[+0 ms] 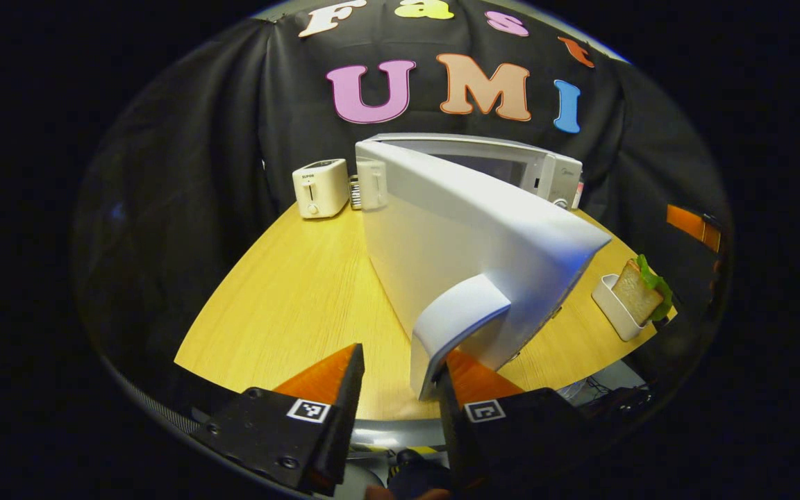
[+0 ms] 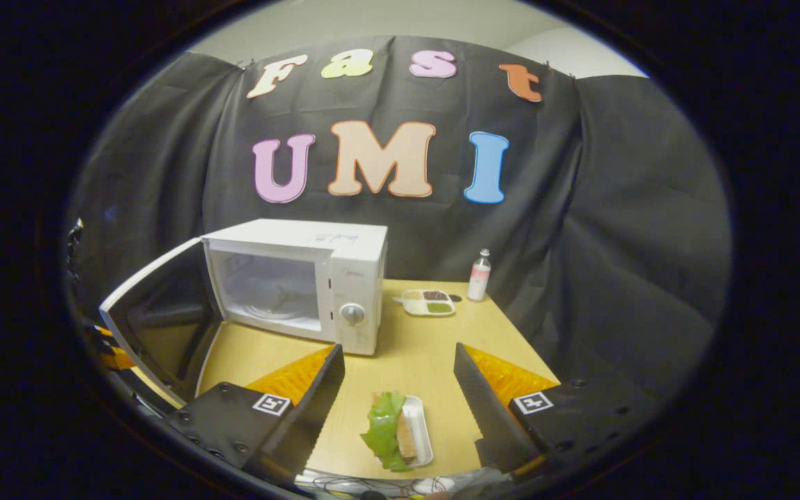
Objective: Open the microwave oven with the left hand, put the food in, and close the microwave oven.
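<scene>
Swinging white microwave door (image 1: 469,236) wide, left gripper (image 1: 400,389) jaws parted around handle (image 1: 452,326) | right gripper (image 2: 400,389) jaws open, empty | next: grasp lettuce sandwich in white tray (image 2: 396,430).

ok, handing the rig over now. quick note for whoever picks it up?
Left claw: open, fingers either side of the door handle, not clamped.
Right claw: open, holding nothing, hovering above the sandwich in its white tray.
Microwave: at the back of the table, door swung wide open, cavity free.
Done: door opened.
Left: grasp the tray, place it inside, shut the door.
</scene>
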A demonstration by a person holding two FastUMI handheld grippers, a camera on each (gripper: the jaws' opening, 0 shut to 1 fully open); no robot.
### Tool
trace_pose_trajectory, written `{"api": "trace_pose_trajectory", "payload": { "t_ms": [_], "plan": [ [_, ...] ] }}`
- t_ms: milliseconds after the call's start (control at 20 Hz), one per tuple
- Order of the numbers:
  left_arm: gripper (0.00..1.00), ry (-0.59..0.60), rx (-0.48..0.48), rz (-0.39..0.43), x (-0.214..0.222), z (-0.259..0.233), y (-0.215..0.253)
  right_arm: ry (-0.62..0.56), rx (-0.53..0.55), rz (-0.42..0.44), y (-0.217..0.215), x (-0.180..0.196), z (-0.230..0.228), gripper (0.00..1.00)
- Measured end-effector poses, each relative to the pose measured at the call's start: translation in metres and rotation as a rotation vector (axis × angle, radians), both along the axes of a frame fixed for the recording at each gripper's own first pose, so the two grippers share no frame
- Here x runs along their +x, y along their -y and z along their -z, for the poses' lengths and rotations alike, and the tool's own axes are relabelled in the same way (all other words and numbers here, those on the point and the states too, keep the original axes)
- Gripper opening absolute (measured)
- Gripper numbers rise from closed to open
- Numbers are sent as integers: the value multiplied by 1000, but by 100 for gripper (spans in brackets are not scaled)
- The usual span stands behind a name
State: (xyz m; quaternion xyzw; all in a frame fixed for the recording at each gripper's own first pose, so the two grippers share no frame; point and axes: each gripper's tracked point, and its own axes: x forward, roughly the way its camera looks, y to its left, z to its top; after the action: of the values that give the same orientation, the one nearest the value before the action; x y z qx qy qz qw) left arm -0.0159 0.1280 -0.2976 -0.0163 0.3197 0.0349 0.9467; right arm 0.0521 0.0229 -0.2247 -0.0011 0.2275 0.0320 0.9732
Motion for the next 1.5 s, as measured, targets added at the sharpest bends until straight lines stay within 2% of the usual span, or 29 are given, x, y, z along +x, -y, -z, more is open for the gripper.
{"api": "trace_pose_trajectory", "payload": {
  "t_ms": [150, 200, 400, 450, 550, 600, 700, 950, 1000, 1050, 1200, 1250, 1300, 1350, 1400, 1500],
  "plan": [
    [84, 30, 34, 12, -4, -11, -4, -43, -2, 1, -1, -7, 24, 98],
    [87, 28, 53, 28, -5, -12, -2, -61, -16, -4, -1, -9, 34, 98],
    [88, 31, 140, 83, -9, -26, -6, -142, -34, -28, -5, -22, 74, 98],
    [89, 43, 158, 73, -8, -33, -10, -159, -40, -26, -5, -25, 83, 98],
    [99, 90, 145, 39, -7, -53, -16, -185, -61, -24, -2, -28, 101, 100],
    [99, 95, 123, 31, -6, -56, -13, -205, -72, -31, -2, -32, 110, 100],
    [98, 45, 135, 4, -17, -54, -20, -238, -89, -49, -3, -38, 127, 100],
    [98, 42, 161, -21, -23, -58, -30, -285, -80, -46, -1, -39, 147, 96],
    [98, 43, 160, -28, -23, -58, -30, -285, -72, -47, -2, -37, 146, 82],
    [98, 43, 159, -34, -24, -58, -31, -295, -62, -45, -4, -36, 150, 77],
    [98, 40, 157, -42, -25, -56, -32, -310, -41, -33, -3, -33, 149, 49],
    [98, 39, 157, -43, -25, -56, -32, -307, -38, -24, -1, -32, 148, 50],
    [98, 38, 160, -42, -26, -57, -32, -317, -37, -27, -1, -32, 149, 42],
    [98, 40, 164, -41, -26, -57, -33, -318, -34, -34, -1, -32, 147, 42],
    [98, 37, 167, -38, -27, -55, -33, -314, -34, -38, -2, -29, 146, 36],
    [98, 25, 164, -24, -30, -51, -31, -301, -37, -40, -2, -28, 141, 36]
  ]
}}
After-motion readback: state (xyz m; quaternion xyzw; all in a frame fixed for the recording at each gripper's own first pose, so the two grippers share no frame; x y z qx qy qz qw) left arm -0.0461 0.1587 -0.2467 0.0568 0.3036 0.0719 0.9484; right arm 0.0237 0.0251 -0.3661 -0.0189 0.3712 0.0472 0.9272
